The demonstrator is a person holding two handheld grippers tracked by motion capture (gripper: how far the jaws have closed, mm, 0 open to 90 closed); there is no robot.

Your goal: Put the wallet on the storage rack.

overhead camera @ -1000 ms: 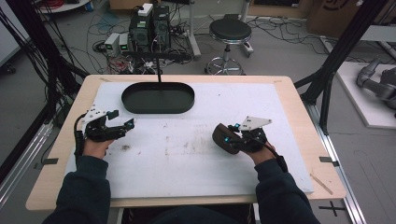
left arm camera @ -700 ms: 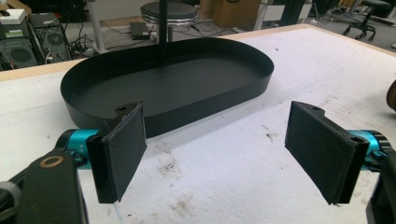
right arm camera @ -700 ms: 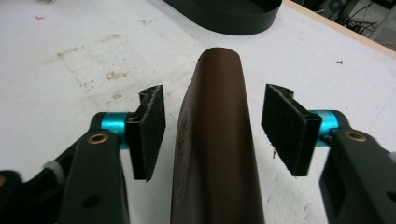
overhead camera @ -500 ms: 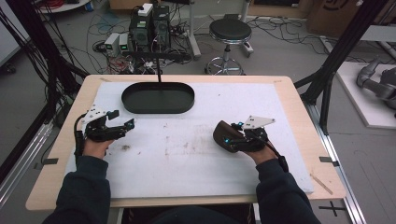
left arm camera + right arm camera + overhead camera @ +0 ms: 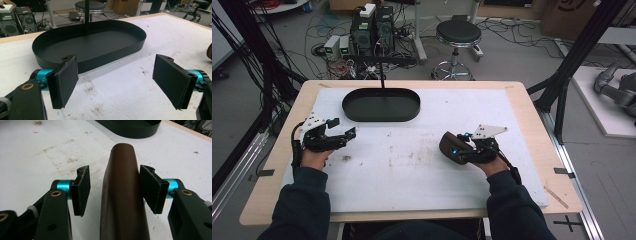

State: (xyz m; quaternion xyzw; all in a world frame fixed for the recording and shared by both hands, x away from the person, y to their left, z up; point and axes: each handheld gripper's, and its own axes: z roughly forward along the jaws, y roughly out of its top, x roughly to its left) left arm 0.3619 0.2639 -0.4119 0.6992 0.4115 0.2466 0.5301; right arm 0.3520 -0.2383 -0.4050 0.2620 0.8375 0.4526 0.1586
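Note:
A brown, rounded leather-like case (image 5: 449, 146) lies on the white mat right of centre. My right gripper (image 5: 458, 144) stands around it with its jaws open. In the right gripper view the case (image 5: 123, 195) runs between the pads: the right pad (image 5: 152, 187) is at its side, and the left pad (image 5: 82, 190) stands off with a gap. My left gripper (image 5: 343, 127) is at the mat's left, open and holding nothing. In the left gripper view (image 5: 120, 77) it faces a black oval tray (image 5: 112, 56), which has nothing in it.
The black oval tray (image 5: 381, 117) sits at the back centre of the stained white mat (image 5: 412, 170), with a thin black post (image 5: 382, 75) rising behind it. Beyond the table's far edge are computers (image 5: 372, 25), cables and a stool (image 5: 458, 32).
Almost nothing has moved. The right gripper's top plate has shifted slightly to the right while the brown case stays in place. The left gripper holds still.

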